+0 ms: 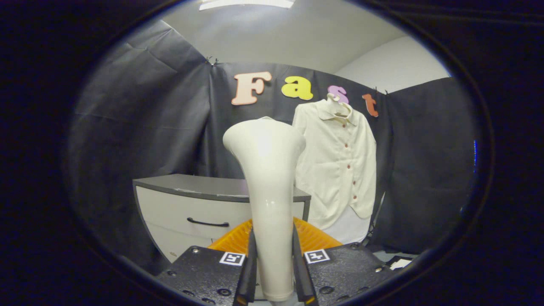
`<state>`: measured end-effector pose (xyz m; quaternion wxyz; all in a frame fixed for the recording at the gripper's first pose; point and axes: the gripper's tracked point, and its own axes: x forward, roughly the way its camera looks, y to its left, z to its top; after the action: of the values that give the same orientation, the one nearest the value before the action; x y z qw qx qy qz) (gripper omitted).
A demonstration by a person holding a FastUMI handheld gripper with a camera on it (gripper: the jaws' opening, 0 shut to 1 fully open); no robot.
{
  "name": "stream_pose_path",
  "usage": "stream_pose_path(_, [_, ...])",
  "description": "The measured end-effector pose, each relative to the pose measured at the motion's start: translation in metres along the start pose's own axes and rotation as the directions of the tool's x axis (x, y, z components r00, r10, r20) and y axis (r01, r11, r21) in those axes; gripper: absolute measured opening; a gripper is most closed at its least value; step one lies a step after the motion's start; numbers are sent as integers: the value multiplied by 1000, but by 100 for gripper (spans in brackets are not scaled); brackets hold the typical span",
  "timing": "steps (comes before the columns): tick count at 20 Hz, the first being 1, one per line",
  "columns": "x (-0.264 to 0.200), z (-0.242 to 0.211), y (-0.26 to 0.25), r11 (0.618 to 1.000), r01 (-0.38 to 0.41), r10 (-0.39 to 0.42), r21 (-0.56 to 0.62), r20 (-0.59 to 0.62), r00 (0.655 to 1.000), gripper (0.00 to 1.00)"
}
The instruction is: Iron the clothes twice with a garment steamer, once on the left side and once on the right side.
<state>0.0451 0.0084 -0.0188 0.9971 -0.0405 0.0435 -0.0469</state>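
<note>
My gripper (274, 272) is shut on the white handle of a garment steamer (267, 178); both fingers press on its sides. The steamer stands upright between the fingers, its flared head pointing up and away. Beyond it and to the right, a cream button-up shirt (340, 161) hangs on a hanger (338, 104) against the booth's black wall. The steamer head is well short of the shirt and left of it. The shirt's left edge is partly hidden behind the steamer head.
A grey-topped white drawer cabinet (191, 204) with a dark handle stands to the left behind the steamer. An orange ribbed object (314, 238) lies just ahead of the fingers, under the steamer. Black cloth walls close in on both sides.
</note>
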Motion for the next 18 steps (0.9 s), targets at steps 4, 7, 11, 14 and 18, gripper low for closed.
stream_pose_path(4, [-9, -12, 22, 999, -33, 33, -13, 6, 999, 36])
stream_pose_path(7, [-17, -30, 27, 1000, -26, 25, -8, -11, 1000, 37])
stream_pose_path(11, [-44, -28, 27, 999, 13, -14, 40, 9, 1000, 36])
stream_pose_path(14, [-61, -27, 31, 998, 22, -24, 65, 25, 999, 36])
stream_pose_path(18, [-76, -37, 34, 996, 18, -17, 89, -6, 1000, 37])
